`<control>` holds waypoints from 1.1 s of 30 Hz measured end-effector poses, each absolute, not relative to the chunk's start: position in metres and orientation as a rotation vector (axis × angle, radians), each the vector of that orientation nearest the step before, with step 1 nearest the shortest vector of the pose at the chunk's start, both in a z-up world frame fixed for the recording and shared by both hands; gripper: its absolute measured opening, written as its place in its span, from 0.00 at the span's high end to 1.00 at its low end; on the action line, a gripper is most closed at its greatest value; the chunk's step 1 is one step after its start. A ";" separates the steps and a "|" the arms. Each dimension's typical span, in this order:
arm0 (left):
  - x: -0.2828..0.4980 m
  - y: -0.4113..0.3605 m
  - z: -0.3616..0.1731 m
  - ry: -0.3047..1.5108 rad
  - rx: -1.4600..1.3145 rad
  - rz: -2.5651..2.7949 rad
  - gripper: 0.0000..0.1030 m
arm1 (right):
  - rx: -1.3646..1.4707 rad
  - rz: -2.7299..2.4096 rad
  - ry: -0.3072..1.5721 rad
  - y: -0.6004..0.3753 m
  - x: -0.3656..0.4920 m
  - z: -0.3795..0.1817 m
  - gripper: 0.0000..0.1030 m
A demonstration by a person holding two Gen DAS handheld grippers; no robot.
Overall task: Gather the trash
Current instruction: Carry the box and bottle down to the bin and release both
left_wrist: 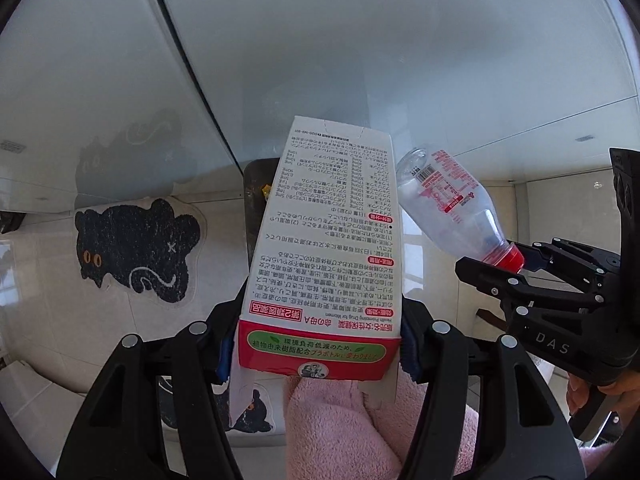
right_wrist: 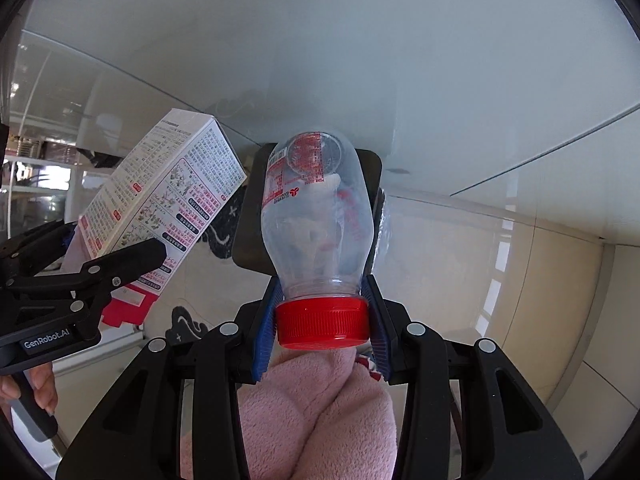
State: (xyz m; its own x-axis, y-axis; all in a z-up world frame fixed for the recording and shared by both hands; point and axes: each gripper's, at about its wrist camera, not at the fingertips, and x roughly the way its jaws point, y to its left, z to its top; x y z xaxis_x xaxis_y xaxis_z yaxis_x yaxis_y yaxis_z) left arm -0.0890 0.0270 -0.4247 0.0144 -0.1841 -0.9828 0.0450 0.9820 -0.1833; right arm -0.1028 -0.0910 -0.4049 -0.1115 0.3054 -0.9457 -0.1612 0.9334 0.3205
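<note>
My left gripper [left_wrist: 318,350] is shut on the red end of a white and red medicine box [left_wrist: 320,248] with Japanese print; the box points away from me, above the floor. The box also shows in the right wrist view [right_wrist: 160,208]. My right gripper [right_wrist: 322,322] is shut on the red cap of a clear plastic bottle [right_wrist: 318,216] with a red label, bottom pointing away. The bottle [left_wrist: 452,204] and the right gripper [left_wrist: 520,264] also show at the right of the left wrist view. A dark bin [left_wrist: 256,200] stands on the floor behind both items, mostly hidden.
A glass tabletop [left_wrist: 360,40] fills the upper part of both views. A black cat-shaped mat [left_wrist: 136,248] lies on the pale tiled floor at left. Pink fleece clothing [right_wrist: 320,412] is below both grippers. Shelves [right_wrist: 36,176] stand at far left.
</note>
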 end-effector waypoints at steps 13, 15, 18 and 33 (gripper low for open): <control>-0.066 0.037 -0.423 1.550 -0.112 -0.181 0.27 | 0.151 0.381 1.692 -0.085 -0.084 -0.423 0.59; -0.066 0.042 -0.419 1.550 -0.120 -0.165 0.27 | 0.167 0.387 1.701 -0.084 -0.082 -0.427 0.58; -0.067 0.050 -0.417 1.554 -0.125 -0.140 0.27 | 0.186 0.396 1.700 -0.080 -0.079 -0.427 0.56; -0.095 0.060 -0.357 1.464 -0.146 -0.112 0.21 | 0.175 0.394 1.562 -0.103 -0.091 -0.348 0.27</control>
